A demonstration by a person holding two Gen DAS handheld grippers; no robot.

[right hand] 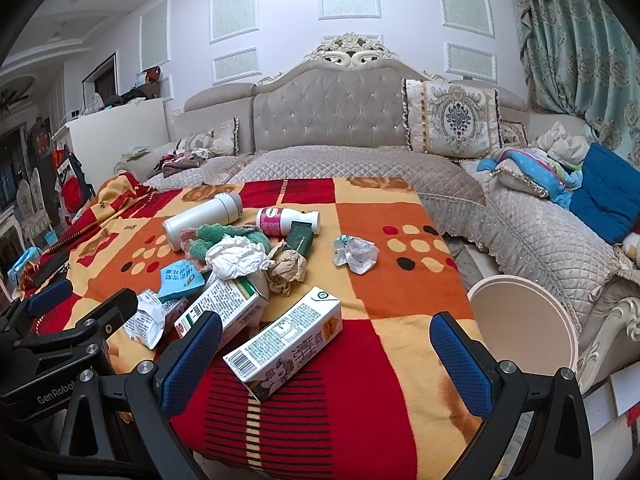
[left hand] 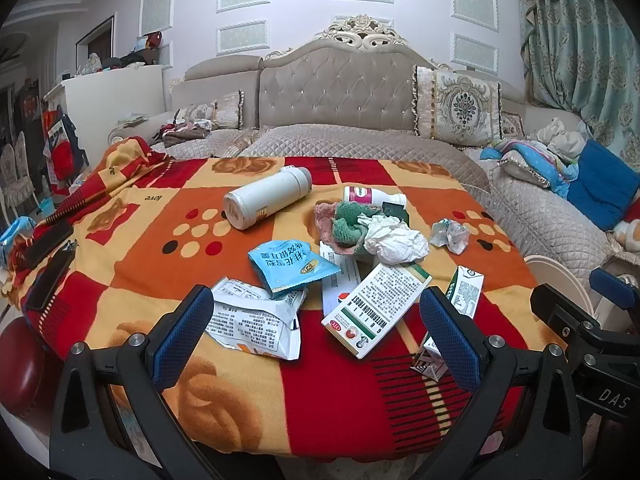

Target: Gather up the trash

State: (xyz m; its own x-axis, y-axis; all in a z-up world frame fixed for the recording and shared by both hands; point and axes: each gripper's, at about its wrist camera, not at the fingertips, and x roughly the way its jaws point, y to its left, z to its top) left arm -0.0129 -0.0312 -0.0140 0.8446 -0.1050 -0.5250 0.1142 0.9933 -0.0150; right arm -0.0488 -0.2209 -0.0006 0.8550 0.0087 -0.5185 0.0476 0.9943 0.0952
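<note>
Trash lies on a table under a red and orange blanket (left hand: 120, 248). In the left wrist view: a white torn wrapper (left hand: 256, 320), a blue snack packet (left hand: 292, 264), a medicine box (left hand: 376, 312), a crumpled white tissue (left hand: 394, 242), a milk carton (left hand: 466, 288). My left gripper (left hand: 316, 336) is open and empty, fingers either side of the wrapper and box. In the right wrist view my right gripper (right hand: 326, 360) is open and empty around the milk carton (right hand: 286, 344), near the table's front edge. A crumpled brown paper (right hand: 288, 270) and clear wrapper (right hand: 356, 254) lie further back.
A white thermos (left hand: 268, 196) and a pink-labelled bottle (right hand: 286, 220) lie at the back, with a green and pink knitted cloth (left hand: 348, 224). A round beige bin (right hand: 524, 320) stands right of the table. A quilted sofa (right hand: 360, 160) runs behind and to the right.
</note>
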